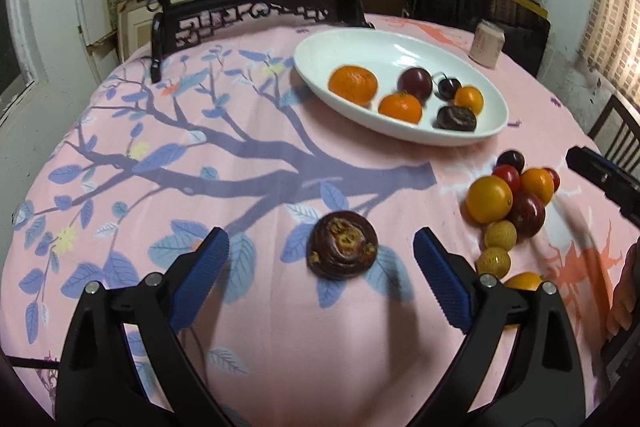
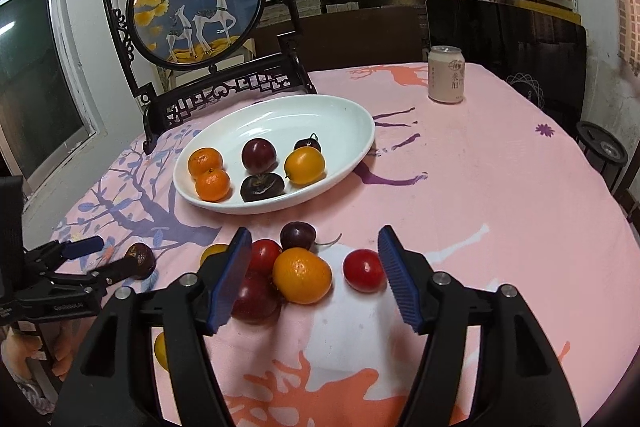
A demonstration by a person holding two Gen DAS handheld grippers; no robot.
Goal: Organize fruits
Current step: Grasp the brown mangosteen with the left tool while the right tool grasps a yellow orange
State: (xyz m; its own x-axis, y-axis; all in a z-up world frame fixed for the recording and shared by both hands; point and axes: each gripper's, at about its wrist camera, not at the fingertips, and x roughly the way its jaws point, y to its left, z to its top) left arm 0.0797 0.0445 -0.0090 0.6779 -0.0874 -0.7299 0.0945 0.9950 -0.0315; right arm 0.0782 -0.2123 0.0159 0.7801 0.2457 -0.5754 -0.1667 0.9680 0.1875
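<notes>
A white oval dish point(image 1: 472, 137) point(image 2: 352, 115) holds two tangerines, a plum, a cherry, a yellow-orange fruit and a dark mangosteen. My left gripper point(image 1: 322, 247) is open; a dark mangosteen point(image 1: 343, 245) lies on the cloth between its fingertips, untouched. It also shows in the right wrist view point(image 2: 140, 259). My right gripper point(image 2: 314, 251) is open just above a loose pile: an orange fruit point(image 2: 302, 275), a red tomato point(image 2: 364, 270), a cherry point(image 2: 298, 235) and plums. The pile also shows in the left wrist view point(image 1: 512, 199).
A pink patterned tablecloth point(image 2: 480, 187) covers the round table. A drink can point(image 2: 446, 74) stands at the far side. A black framed deer screen point(image 2: 196, 7) stands behind the dish. Chairs and shelves surround the table.
</notes>
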